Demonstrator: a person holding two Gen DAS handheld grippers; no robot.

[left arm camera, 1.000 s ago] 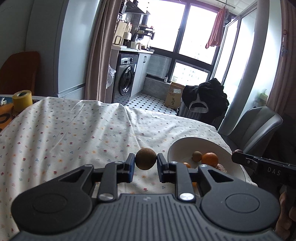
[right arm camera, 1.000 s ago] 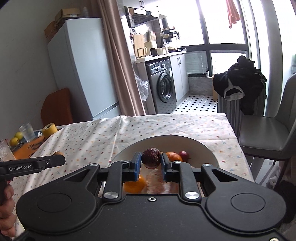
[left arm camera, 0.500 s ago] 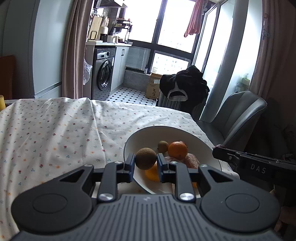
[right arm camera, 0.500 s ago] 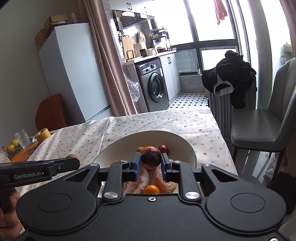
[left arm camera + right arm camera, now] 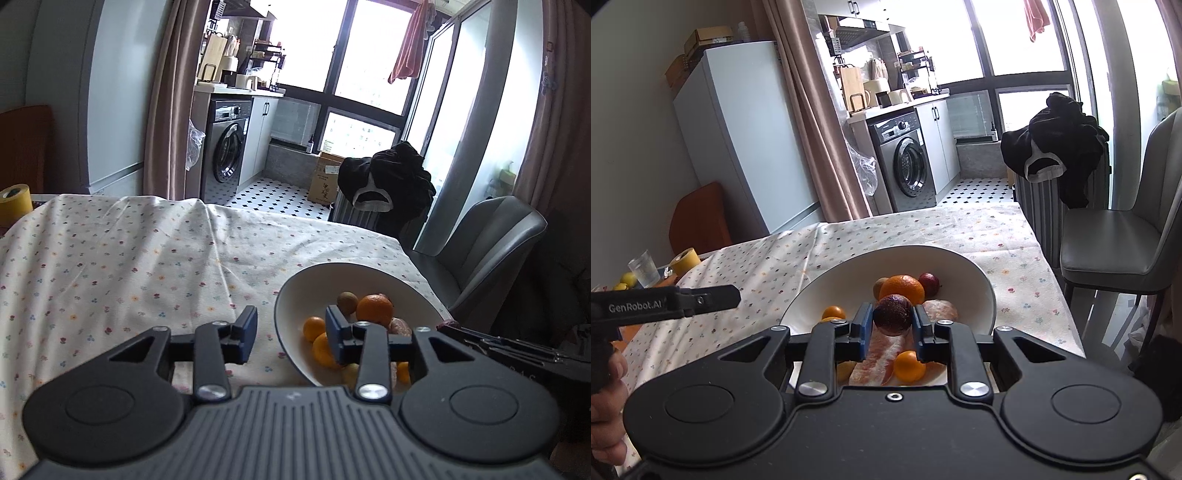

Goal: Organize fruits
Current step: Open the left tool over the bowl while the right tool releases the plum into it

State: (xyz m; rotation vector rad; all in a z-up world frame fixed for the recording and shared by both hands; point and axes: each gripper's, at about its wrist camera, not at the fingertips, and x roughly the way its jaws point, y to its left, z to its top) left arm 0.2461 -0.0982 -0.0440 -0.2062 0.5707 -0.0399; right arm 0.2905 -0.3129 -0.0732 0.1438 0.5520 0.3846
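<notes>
A white bowl (image 5: pixel 960 258) on the flowered tablecloth holds a large orange (image 5: pixel 904 288), a kiwi (image 5: pixel 880 286), a dark red fruit (image 5: pixel 929 284), small oranges (image 5: pixel 909 365) and something pale pink (image 5: pixel 940 309). My right gripper (image 5: pixel 888 325) hangs over the bowl, shut on a dark purple-brown fruit (image 5: pixel 892 315). My left gripper (image 5: pixel 291 334) is open with nothing between its fingers, straddling the bowl's (image 5: pixel 354 267) near-left rim. The left wrist view shows the orange (image 5: pixel 374 309) and kiwi (image 5: pixel 347 302) inside the bowl.
A yellow tape roll (image 5: pixel 685 260), a glass (image 5: pixel 644 267) and lemons (image 5: pixel 628 278) sit at the table's far left. A grey chair (image 5: pixel 1115 236) stands just past the right table edge. A hand (image 5: pixel 605 387) holds the left gripper.
My left gripper has opened and the brown fruit it held is gone from between its fingers. The right gripper, still shut on the dark fruit, sits lower over the bowl.
</notes>
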